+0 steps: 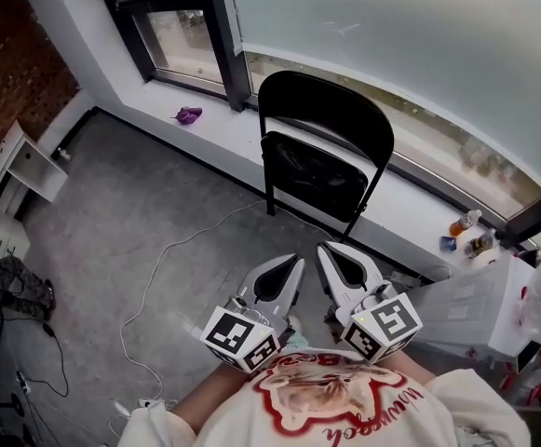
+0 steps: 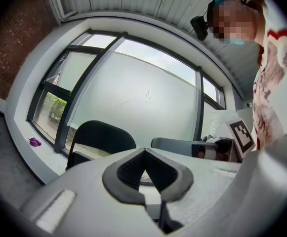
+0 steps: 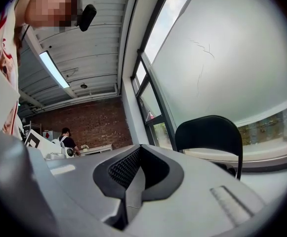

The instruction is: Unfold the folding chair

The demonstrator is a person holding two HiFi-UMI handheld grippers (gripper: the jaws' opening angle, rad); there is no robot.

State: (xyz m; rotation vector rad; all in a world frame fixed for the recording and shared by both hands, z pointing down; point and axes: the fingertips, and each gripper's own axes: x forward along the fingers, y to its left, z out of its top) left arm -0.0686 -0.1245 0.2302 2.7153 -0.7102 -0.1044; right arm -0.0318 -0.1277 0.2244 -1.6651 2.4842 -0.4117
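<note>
The left gripper and the right gripper sit side by side close to the person's chest, tips nearly touching each other. Each has its jaws pressed together with nothing between them. The black folding chair stands straight ahead of both grippers, well apart from them, its seat folded up against its back, against the white ledge under the window. On the ledge, far ahead and left of the left gripper, lies a small purple thing. A white cable trails over the grey floor left of the left gripper.
</note>
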